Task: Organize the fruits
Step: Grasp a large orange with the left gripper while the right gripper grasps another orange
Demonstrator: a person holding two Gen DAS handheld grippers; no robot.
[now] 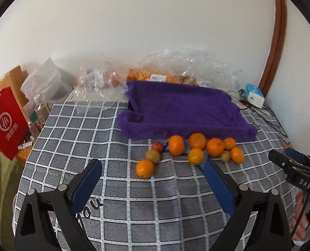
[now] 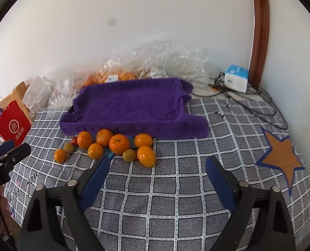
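Oranges, loose on the checked cloth: seven, e.g. the nearest one (image 2: pixel 146 156), the one farthest left (image 2: pixel 60 155)
Small yellow-green fruits: two (image 2: pixel 129 154) (image 2: pixel 68 147)
Small red fruit: one (image 2: pixel 74 140)
Purple towel-lined tray: one (image 2: pixel 134 123)
Clear plastic bags behind the tray: number cannot be told
Red paper bag: one (image 2: pixel 11 124)
Orange star patch: one (image 2: pixel 281 156)
Blue-and-white box: one (image 2: pixel 236 78)

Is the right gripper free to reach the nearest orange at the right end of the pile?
Probably yes: the right gripper is open, and only bare checked cloth lies between it and that orange.
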